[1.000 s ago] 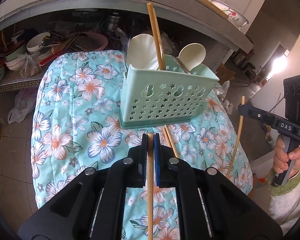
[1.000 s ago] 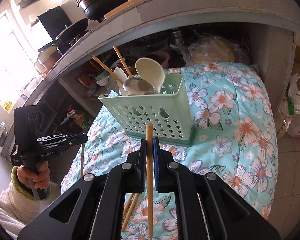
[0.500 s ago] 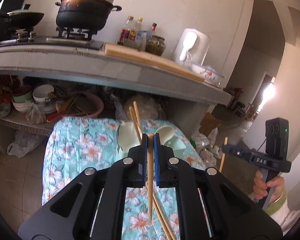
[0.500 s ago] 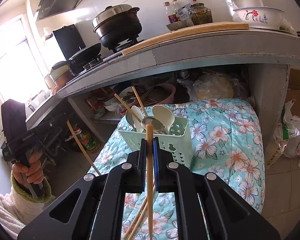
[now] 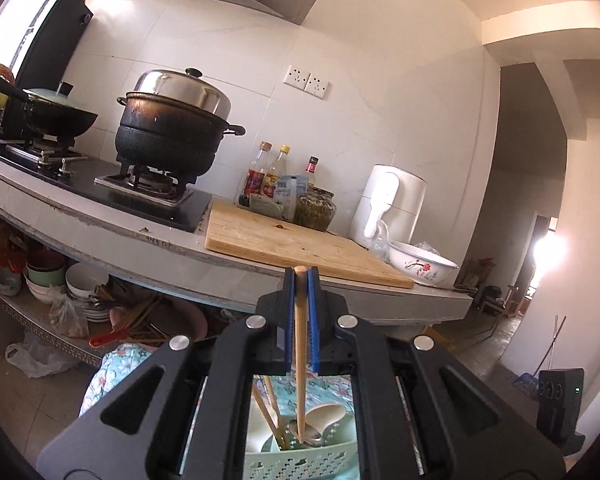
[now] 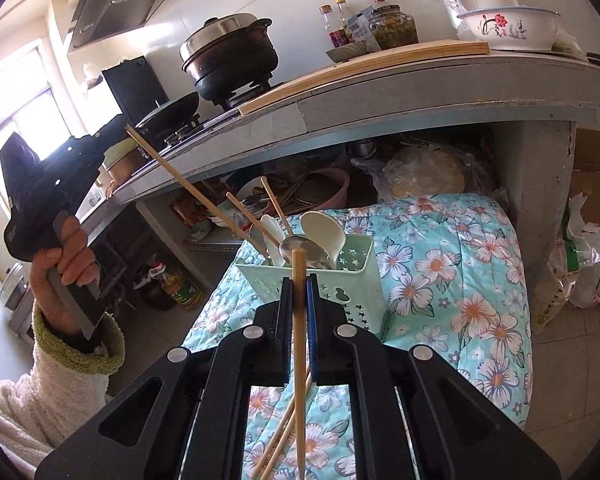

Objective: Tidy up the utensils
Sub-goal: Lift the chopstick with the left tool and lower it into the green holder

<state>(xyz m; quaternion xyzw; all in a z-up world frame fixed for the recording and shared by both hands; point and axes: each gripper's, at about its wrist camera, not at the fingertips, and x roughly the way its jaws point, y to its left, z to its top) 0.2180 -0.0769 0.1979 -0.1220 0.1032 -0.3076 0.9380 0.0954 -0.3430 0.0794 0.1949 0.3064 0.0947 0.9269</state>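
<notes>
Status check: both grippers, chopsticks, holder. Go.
Left gripper shut on a chopstick, its lower end in the green utensil holder. Right gripper shut on a second chopstick. Loose chopsticks on floral cloth.

A black pot (image 5: pixel 168 136) with a steel lid sits on the gas stove (image 5: pixel 140 188) at centre left, beside a dark wok (image 5: pixel 56 118) at the far left. Right of the stove, a wooden cutting board (image 5: pixel 296 246) lies on the counter, with sauce bottles (image 5: pixel 268 178) and a jar (image 5: pixel 315 208) behind it. A white kettle (image 5: pixel 388 208) and a flowered bowl (image 5: pixel 422 266) stand at centre right, and a floral quilt (image 6: pixel 452 280) fills the lower right of the right wrist view.
</notes>
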